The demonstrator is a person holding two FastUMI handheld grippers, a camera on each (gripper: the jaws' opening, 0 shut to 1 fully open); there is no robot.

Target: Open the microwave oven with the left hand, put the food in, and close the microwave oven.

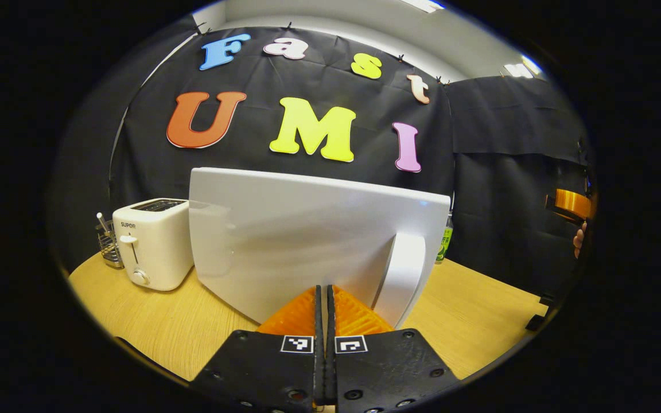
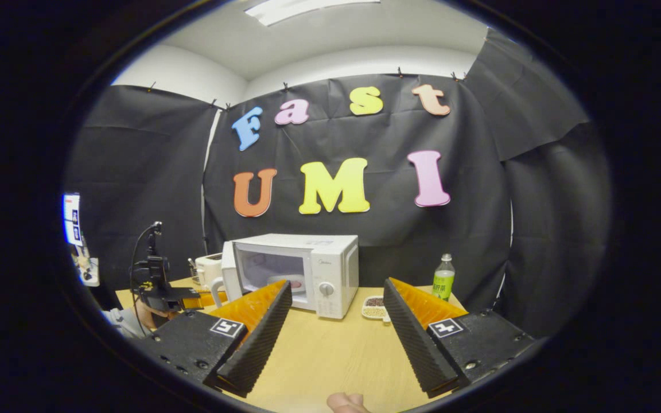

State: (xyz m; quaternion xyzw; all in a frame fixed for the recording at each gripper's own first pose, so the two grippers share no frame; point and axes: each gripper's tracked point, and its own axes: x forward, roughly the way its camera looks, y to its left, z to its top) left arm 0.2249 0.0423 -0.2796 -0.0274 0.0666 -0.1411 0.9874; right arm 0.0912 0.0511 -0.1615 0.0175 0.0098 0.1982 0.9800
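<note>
The microwave door (image 1: pixel 307 241) is smooth, glossy white plastic, catching soft reflections. The desk (image 1: pixel 479 310) shows pale matt wood grain. The toaster (image 1: pixel 152 244) looks satin white plastic. The far bottle (image 2: pixel 443 278) is clear glossy plastic.

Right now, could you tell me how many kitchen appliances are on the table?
2: the microwave at the table's middle, door open, and the toaster just beyond the door. Others may be hidden behind it.
</note>
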